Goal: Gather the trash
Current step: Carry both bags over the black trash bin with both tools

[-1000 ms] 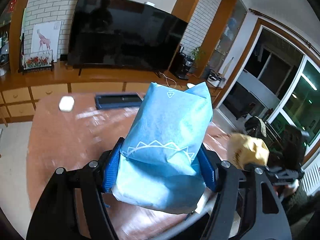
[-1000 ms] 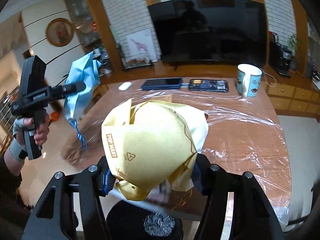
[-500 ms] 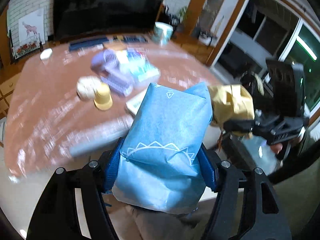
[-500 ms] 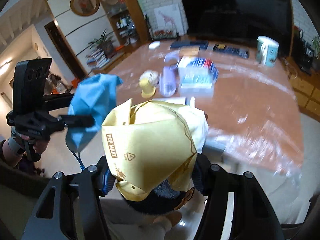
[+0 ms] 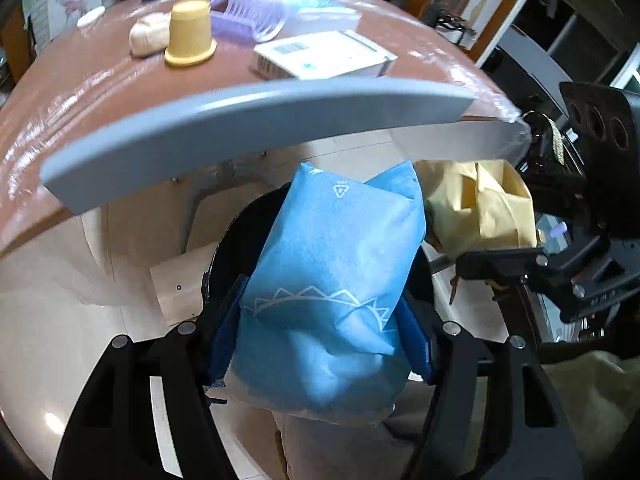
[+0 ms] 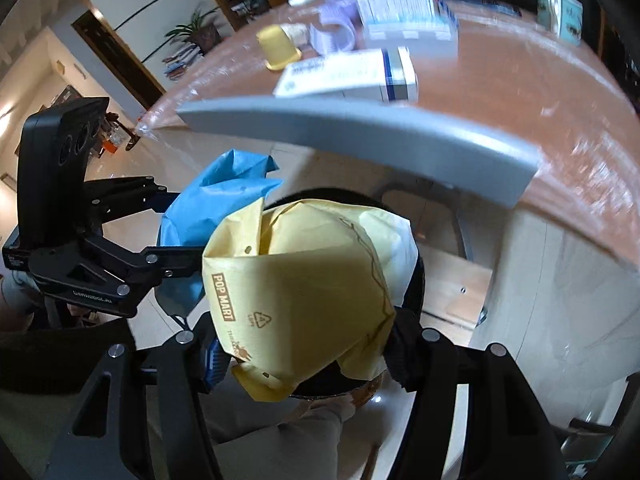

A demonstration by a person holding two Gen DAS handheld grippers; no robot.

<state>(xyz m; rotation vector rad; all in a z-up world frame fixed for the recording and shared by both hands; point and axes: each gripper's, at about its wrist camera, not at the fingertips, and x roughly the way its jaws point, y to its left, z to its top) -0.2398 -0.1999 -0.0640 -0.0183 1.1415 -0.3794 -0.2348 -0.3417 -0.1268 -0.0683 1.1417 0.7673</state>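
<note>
Tilting down over the black bin (image 5: 240,240), left fingers (image 5: 226,332) clamp the blue bag (image 5: 332,280), right fingers (image 6: 214,356) the yellow bag (image 6: 304,280).

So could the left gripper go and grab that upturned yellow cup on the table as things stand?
Probably not yet. The left gripper has its fingers shut on the blue bag, held over the black bin. The yellow cup stands uncovered on the table, so once the bag drops, the way looks free.
</note>
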